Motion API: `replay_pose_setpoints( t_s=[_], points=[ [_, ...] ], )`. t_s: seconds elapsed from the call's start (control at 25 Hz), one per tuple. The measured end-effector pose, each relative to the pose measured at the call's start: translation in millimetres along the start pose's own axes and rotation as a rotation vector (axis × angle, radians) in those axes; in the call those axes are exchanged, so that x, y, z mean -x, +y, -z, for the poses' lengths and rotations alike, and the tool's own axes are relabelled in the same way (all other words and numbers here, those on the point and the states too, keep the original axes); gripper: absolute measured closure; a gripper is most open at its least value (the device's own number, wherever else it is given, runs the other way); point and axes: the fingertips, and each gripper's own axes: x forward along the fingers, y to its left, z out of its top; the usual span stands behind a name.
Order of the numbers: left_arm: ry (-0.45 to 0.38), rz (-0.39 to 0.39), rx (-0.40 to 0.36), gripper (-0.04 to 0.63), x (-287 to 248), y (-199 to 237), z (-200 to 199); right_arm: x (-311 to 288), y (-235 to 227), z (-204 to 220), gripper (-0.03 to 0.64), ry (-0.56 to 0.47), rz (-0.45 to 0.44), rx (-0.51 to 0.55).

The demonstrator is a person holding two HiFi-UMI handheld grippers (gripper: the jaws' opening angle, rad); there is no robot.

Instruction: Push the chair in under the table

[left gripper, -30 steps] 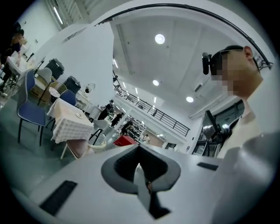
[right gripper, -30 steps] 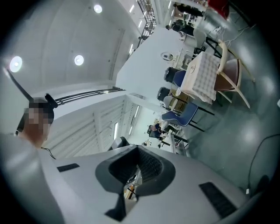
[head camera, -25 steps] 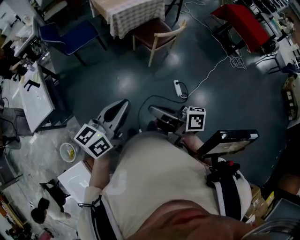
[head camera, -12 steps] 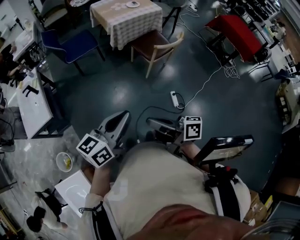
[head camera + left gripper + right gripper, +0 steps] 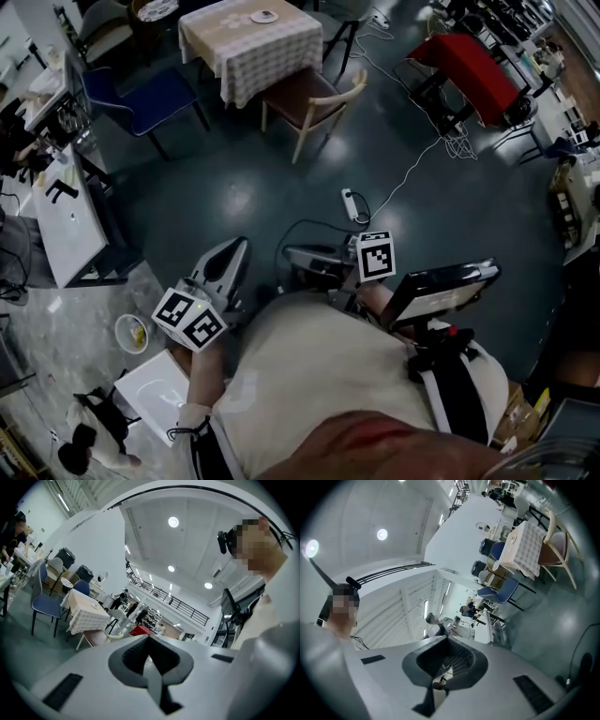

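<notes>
1. Far left: a blue chair (image 5: 141,92) stands beside the cloth-covered table (image 5: 248,37). It is not the one to move, as I judge it.
2. Left gripper (image 5: 236,248): jaws together, nothing between them, held level in front of the person's body and pointing toward the table.
3. Right gripper (image 5: 292,255): jaws likewise pressed together and empty, held level near the left one.
4. Wooden chair (image 5: 314,92): seat pulled out from the table's near right corner, backrest toward the person. It stands well apart from both grippers, with bare dark floor between.
5. Power strip (image 5: 350,202) and its cable lie on the floor to the right of the path. Trip risk, in my judgement.
6. Step in hand: the approach, with no contact yet.
7. Next move calls for closing in on the chair, setting both closed grippers against the backrest, then pushing straight toward the table.
</notes>
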Motion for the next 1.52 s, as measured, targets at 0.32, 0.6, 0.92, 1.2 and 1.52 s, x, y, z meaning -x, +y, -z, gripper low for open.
replay_pose_setpoints(
  t_s=[0.32,0.6,0.92,1.2,1.52],
  points=[
    [0.035,-0.075,-0.006,0.589,-25,23,-4,2,-20,-25,0.607,0.000,-0.006,-0.038],
    [0.071,-0.140,-0.033,0.589,-92,28,-17,29,-47,-84,0.607,-0.014,-0.028,-0.081],
    [0.067,-0.241,-0.045,0.589,-148,54,-38,26,-88,-143,0.607,0.015,-0.096,-0.138],
    [0.053,-0.388,-0.022,0.589,-151,83,-51,1,-107,-171,0.607,0.126,-0.145,-0.156],
    [0.068,-0.483,-0.028,0.589,-189,107,-62,2,-141,-212,0.607,0.163,-0.163,-0.166]
  ],
)
